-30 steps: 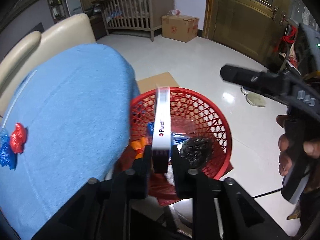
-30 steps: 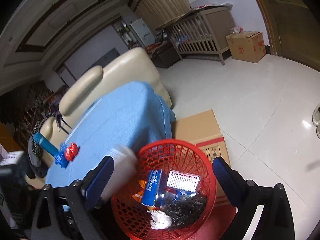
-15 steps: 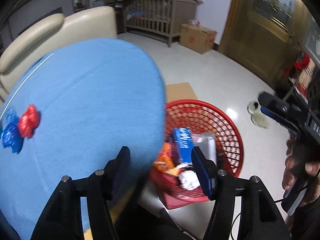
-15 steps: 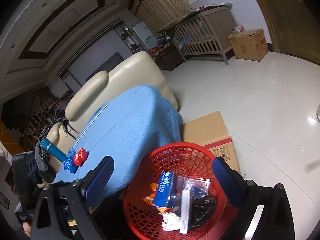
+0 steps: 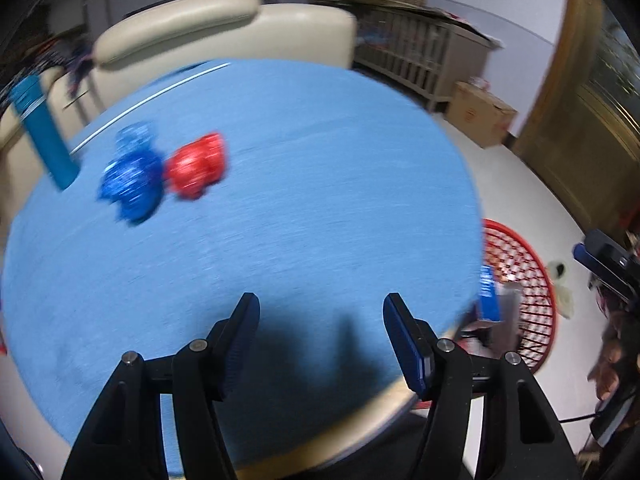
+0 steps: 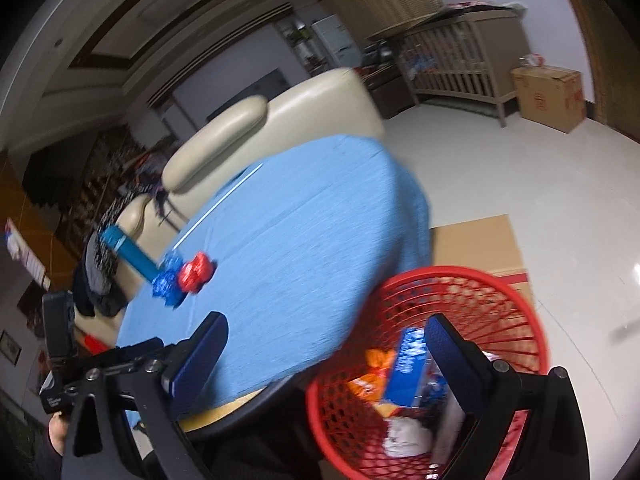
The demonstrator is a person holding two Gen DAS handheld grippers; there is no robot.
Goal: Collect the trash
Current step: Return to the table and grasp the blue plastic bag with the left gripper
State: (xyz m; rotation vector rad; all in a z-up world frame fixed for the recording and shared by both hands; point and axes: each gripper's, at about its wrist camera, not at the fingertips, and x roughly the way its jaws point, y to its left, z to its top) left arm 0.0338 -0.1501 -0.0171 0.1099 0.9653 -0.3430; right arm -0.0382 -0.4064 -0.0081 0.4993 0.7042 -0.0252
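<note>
Two wrappers, red wrapper (image 5: 196,170) and blue wrapper (image 5: 132,182), remain on the surface (image 5: 320,200); our left tool (image 5: 320,340), wide and empty, should straddle one squarely before closing.

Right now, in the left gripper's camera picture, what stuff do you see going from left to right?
Teal tube → blue crumpled wrapper → red crumpled wrapper → red mesh basket, on the floor past the edge of the blue-covered table.
</note>
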